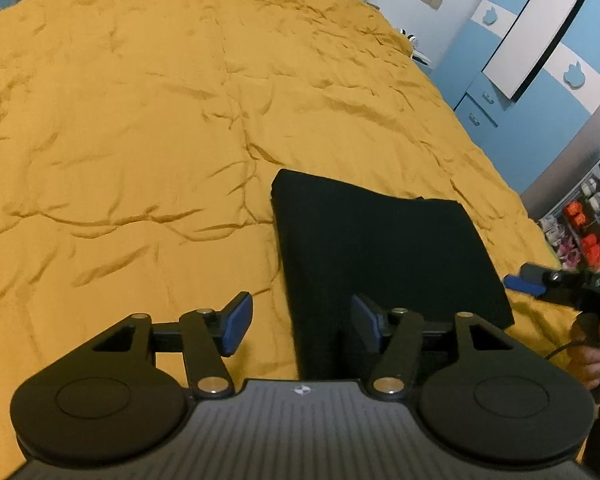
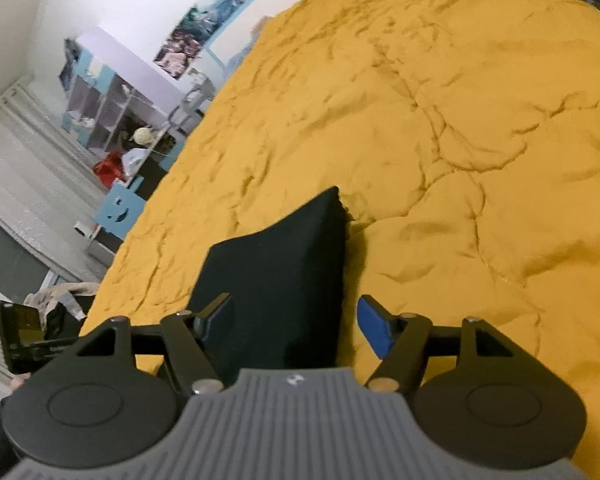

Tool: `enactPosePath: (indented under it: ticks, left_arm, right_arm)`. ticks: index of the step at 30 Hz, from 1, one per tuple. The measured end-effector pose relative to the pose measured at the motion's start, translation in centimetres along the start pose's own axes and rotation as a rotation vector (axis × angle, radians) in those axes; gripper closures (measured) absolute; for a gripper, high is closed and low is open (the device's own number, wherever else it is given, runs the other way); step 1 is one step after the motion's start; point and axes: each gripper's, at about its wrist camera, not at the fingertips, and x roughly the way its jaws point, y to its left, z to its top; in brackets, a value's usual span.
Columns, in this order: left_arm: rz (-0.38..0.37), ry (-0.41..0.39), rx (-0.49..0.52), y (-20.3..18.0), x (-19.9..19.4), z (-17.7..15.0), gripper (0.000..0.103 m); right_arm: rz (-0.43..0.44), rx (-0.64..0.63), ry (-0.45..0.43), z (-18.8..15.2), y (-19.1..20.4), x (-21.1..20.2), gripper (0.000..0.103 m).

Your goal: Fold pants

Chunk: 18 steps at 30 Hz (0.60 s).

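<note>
On the mustard-yellow bedspread the black pants lie as a compact, flat rectangle near the edge closest to the person, several layers thick by the look of the stacked far corner. Judging from that tidy shape, the folding itself seems finished or nearly so, and the step in hand looks like letting go of the bundle after the last fold.

From the left wrist view, the left gripper has its blue-padded fingers spread wide. One pad hangs over bare bedspread, the other over the near edge of the pants, and nothing is pinched between them; whether the pad over the cloth brushes it cannot be told. At the right edge of that view a hand holds the other tool beside the bundle.

From the right wrist view, the right gripper is likewise spread. The near end of the pants sits between its fingers, yet neither pad presses on the cloth, so it holds nothing.

If any move remains, it would call for little: perhaps a light pat to flatten the raised far corner, or a gentle squaring of the edges. Either should be done without dragging, since loose layers like these would probably slide apart.
</note>
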Motion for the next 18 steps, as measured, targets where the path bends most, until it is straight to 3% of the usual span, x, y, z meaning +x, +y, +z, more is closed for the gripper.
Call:
enactPosePath:
  ticks: [5,12,18]
  left_arm:
    - [-0.141,0.067,-0.122,1.8,3.0,1.0,0.035]
    - [-0.222,0.120,-0.188,2.9,6.7,0.8,0.035]
    - [-0.321,0.158,-0.221,3.8,9.7,0.9,0.026]
  right_arm:
    - [0.016,0.028,0.068,0.0,-0.5,3.4,0.032]
    - [0.026,0.043,0.115,0.5,-0.8,6.0,0.031]
    - [0.058,0.060,0.147,0.6,-1.5,7.7,0.026]
